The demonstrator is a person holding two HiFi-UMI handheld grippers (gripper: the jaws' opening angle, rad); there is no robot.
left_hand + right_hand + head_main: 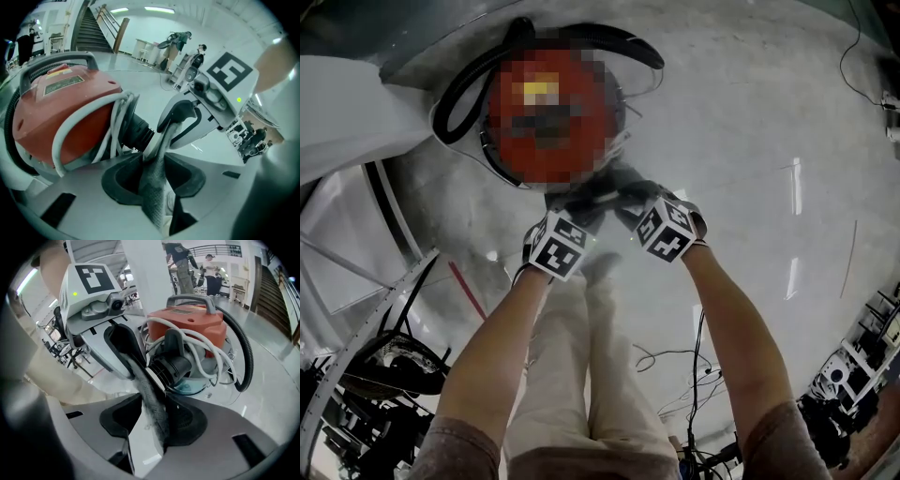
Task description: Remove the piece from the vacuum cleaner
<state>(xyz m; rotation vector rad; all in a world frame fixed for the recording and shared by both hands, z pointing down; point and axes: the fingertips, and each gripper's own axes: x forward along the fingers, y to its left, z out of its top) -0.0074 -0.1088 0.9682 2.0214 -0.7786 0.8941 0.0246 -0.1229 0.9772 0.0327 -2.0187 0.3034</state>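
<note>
**A:** What do you count?

**B:** One red vacuum cleaner (61,103) on a pale floor (750,141), with one grey handle (192,300) on top. One black hose (243,348) curls round it, and one white cord (63,136) is wound over its front in several loops. There are two grippers, one in each hand. In the head view both reach to 12 o'clock and meet at the vacuum cleaner's near edge.

**A:** And around it?

**B:** The person's legs (581,375) are at 6 o'clock in the head view, with loose cables (652,361) on the floor at 5 o'clock. In the right gripper view two people (211,268) stand far off at 1 o'clock. A staircase (91,28) rises at 11 o'clock in the left gripper view.

**A:** Anything in the way?

**B:** The cord loops lie just beside the black ribbed piece (174,366), from 12 to 3 o'clock of it. Each gripper's fingers also cross the other's view.

**A:** Where is the piece?

**B:** It juts from the vacuum cleaner's front. It is just at 2 o'clock of the right gripper (146,380) tips and at 10 o'clock of the left gripper (161,140) tips.

**A:** The fingers?

**B:** Both pairs are narrow, with the pads nearly together and the tips beside the piece and against each other. I cannot tell whether either pair pinches it.
</note>
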